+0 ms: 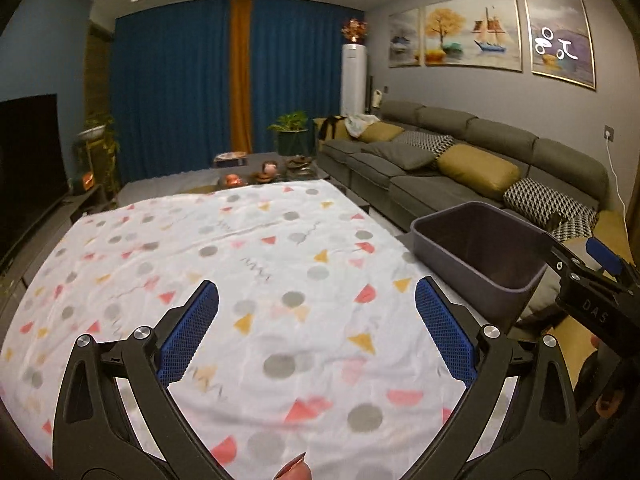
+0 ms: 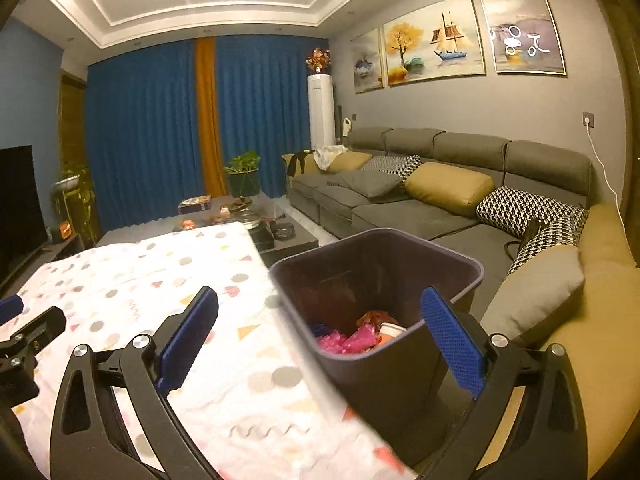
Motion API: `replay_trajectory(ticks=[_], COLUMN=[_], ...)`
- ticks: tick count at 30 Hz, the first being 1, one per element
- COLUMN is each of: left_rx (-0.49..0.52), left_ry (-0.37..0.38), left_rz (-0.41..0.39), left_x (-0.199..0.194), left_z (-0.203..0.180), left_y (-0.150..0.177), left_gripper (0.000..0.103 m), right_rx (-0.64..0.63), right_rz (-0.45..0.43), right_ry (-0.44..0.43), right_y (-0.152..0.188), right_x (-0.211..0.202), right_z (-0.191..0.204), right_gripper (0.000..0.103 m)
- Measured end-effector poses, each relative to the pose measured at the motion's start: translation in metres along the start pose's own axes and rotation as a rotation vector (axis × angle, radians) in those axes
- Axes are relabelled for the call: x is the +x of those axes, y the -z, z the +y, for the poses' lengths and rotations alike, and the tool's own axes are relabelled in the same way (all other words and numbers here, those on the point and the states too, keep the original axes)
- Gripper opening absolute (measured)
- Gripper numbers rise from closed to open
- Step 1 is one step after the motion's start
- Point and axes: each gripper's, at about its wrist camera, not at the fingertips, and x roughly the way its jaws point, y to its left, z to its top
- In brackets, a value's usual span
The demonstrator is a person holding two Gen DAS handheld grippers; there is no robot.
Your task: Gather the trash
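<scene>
Both grippers, left point(image 1: 316, 312) and right point(image 2: 320, 320), hover with fingers apart, holding nothing. No trash shows on the patterned worktop point(image 1: 248, 264); wrappers point(image 2: 352, 338) lie in the bin point(image 2: 448, 264) beside it, so scan the far edge before stopping.

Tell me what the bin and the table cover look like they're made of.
Bin: probably molded plastic, dark purple-grey and matte, with smooth thin walls and a rolled rim. Table cover: likely thin woven fabric, white with printed shapes, showing fine creases.
</scene>
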Motion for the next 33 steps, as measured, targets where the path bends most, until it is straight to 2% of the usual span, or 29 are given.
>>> replay_trajectory(ticks=[9,21,33], left_rx=[-0.07,-0.079,-0.074], left_ry=[-0.02,-0.053,-0.083], left_rz=[-0.003,-0.064,-0.083], left_x=[-0.049,-0.105,-0.13], left_z=[0.019,0.038,0.046], left_y=[0.021,0.039,0.051], left_gripper=[0.097,0.097,0.097], right_rx=[-0.007,-0.04,-0.068], right_rz=[-0.004,-0.024,-0.058], right_ry=[-0.034,-0.043,-0.032], right_y=[0.02,0.041,0.045], right_x=[-0.047,-0.107,-0.136], right_z=[0.024,0.049,0.06], right_gripper=[0.098,0.098,0.098])
